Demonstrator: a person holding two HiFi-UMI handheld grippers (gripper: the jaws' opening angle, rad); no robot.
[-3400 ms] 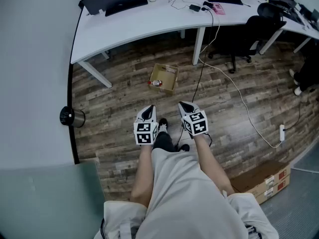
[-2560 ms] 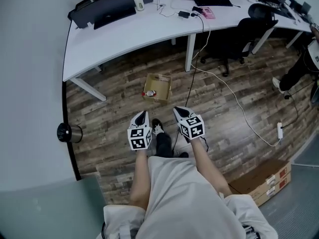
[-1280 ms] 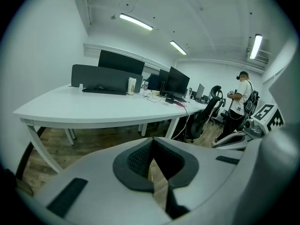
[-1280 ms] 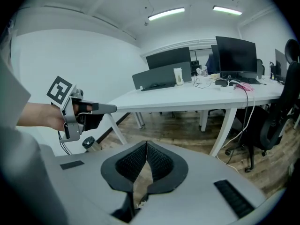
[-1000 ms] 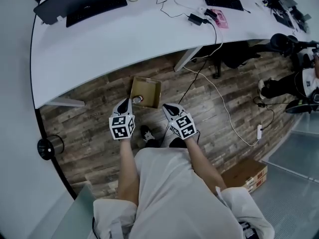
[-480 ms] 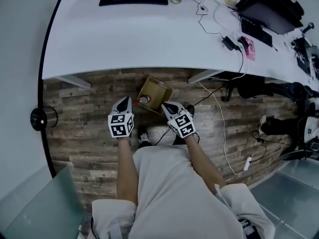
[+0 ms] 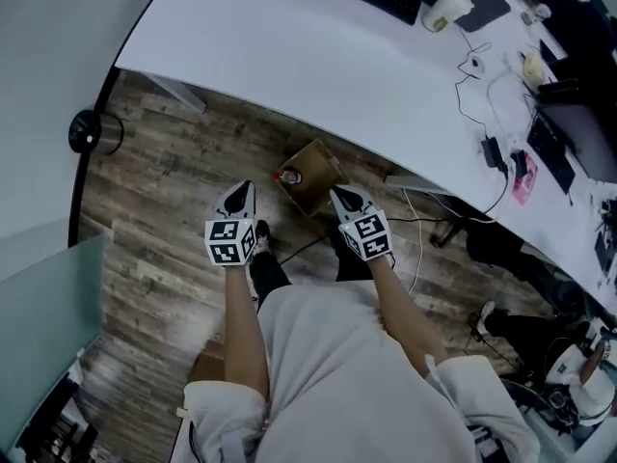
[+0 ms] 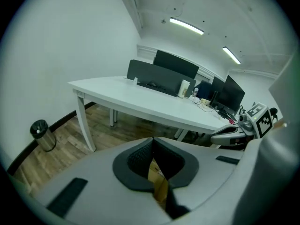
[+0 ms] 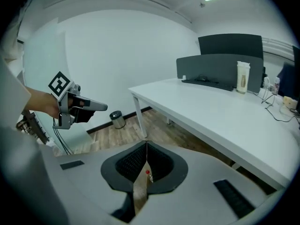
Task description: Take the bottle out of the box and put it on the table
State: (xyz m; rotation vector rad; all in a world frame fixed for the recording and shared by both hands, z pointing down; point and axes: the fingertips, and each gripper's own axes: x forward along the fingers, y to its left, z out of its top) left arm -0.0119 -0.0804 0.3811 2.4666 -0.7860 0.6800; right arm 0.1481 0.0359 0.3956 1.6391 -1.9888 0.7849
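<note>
A small open cardboard box (image 7: 316, 172) sits on the wood floor by the edge of the white table (image 7: 318, 56). In it lies the bottle (image 7: 288, 177) with its red cap towards the left. My left gripper (image 7: 239, 197) hangs just left of the box and my right gripper (image 7: 347, 199) just right of it, both above the floor and apart from it. Both are shut with nothing held. In the right gripper view the red cap (image 9: 147, 172) shows through the slit below the right gripper (image 9: 146, 143). Cardboard (image 8: 159, 182) shows below the left gripper (image 8: 153, 139).
On the table stand a paper cup (image 7: 445, 8), dark screens and cables. A round black bin (image 7: 89, 133) stands by the wall at the left. A white table leg (image 7: 178, 93) comes down left of the box. A cable (image 7: 415, 258) runs over the floor at the right.
The person has stepped up to the box and the view has swung round. Both grippers moved forward and down and now flank the box. Their jaws stay shut.
</note>
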